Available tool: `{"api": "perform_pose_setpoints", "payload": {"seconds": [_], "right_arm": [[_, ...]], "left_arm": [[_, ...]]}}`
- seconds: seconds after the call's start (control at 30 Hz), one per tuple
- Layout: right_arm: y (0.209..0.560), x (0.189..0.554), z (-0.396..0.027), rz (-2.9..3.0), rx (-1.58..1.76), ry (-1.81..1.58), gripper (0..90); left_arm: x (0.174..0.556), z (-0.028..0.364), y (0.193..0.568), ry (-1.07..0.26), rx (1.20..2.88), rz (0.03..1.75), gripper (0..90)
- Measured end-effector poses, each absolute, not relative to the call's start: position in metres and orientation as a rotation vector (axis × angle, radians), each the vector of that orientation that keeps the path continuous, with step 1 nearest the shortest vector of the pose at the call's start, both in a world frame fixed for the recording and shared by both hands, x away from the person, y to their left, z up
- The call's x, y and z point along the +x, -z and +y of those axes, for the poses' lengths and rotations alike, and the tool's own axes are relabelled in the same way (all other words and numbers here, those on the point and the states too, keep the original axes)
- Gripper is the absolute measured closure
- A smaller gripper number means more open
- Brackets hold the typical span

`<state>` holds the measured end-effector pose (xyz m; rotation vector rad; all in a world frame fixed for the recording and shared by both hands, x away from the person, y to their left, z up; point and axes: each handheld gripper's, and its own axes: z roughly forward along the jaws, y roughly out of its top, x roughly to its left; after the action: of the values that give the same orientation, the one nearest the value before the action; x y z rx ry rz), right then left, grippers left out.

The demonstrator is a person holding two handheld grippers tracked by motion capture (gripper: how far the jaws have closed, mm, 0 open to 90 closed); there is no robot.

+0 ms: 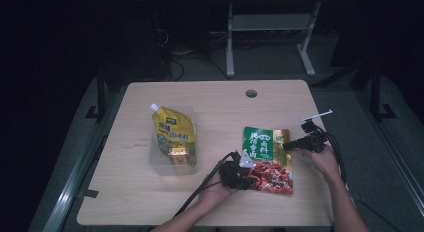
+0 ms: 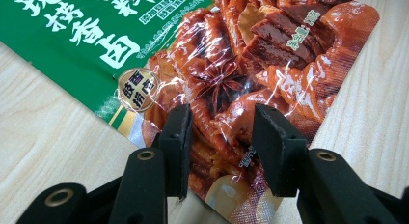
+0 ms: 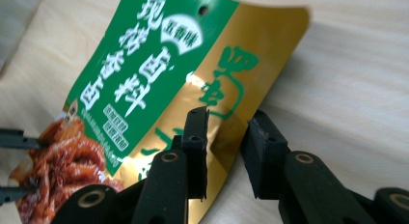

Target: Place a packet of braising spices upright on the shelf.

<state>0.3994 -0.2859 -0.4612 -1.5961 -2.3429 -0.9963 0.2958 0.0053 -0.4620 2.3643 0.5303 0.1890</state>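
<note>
Here we have the left gripper (image 1: 243, 176) low over the bottom corner of the seasoning pouch (image 1: 268, 159), its jaws part-spread with the red printed film between them; whether the pads actually press the film we cannot tell. The right gripper (image 1: 289, 144) sits at the pouch's gold side edge, its jaws likewise part open astride that edge, and contact there is just as unclear. The pouch itself lies flat on the wooden table (image 1: 150, 192), right of centre, well apart from the yellow spouted pouch (image 1: 173, 134) resting in a clear tray (image 1: 155, 164). We judge the foil pouch light, thin and floppy, with a glossy, slippery skin. The stiffer sealed borders look like the best hold; a pinch mid-panel would likely just crumple it.
</note>
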Motion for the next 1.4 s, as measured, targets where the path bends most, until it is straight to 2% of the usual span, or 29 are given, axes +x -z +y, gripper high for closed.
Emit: {"api": "perform_pose_setpoints", "payload": {"seconds": [0.6,0.63,0.67,0.87,1.4], "right_arm": [[0.464,0.394,-0.273,-2.352,-1.5,1.006,75.0],[0.464,0.394,-0.273,-2.361,-1.5,1.003,76.6],[0.463,0.394,-0.27,-2.392,-1.506,0.979,82.8],[0.458,0.392,-0.266,-2.441,-1.518,0.958,89.4],[0.432,0.382,-0.258,-2.502,-1.497,1.058,90.0]], "left_arm": [[0.296,0.004,0.463,-0.206,2.36,0.527,58.6],[0.296,0.004,0.463,-0.206,2.359,0.527,58.6],[0.296,0.004,0.463,-0.206,2.354,0.53,58.6],[0.295,0.004,0.463,-0.211,2.352,0.532,58.4],[0.295,0.01,0.453,-0.2,2.311,0.545,55.4]]}}
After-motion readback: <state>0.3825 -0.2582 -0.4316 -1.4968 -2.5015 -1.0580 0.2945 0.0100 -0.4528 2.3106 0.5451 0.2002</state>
